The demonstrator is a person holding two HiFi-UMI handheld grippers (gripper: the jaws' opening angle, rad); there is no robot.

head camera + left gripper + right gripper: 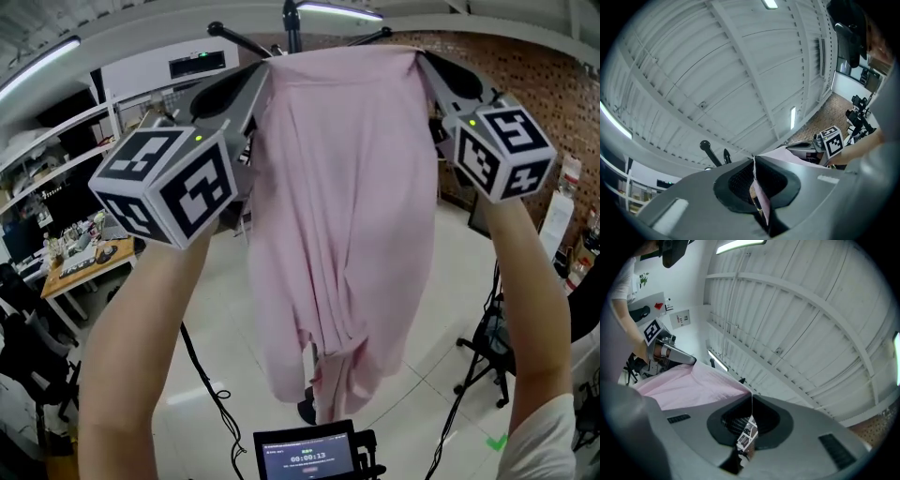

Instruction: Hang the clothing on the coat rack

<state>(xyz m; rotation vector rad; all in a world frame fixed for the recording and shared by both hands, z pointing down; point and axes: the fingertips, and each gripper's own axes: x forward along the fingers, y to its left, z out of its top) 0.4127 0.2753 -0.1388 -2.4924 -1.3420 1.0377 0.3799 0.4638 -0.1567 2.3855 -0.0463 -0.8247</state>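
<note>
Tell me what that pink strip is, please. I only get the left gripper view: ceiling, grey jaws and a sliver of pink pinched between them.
Observer: It is the edge of a pink garment. The head view shows it hanging in long folds, held up high.
Operator: Held by that one gripper alone?
Observer: No. The right gripper view shows the right gripper shut on the top edge too, so the cloth stretches between it and the left gripper.
Operator: And where is it meant to go?
Observer: On the coat rack. In the head view its black arms spread just above the garment's top edge. I cannot tell whether the cloth touches them.
</note>
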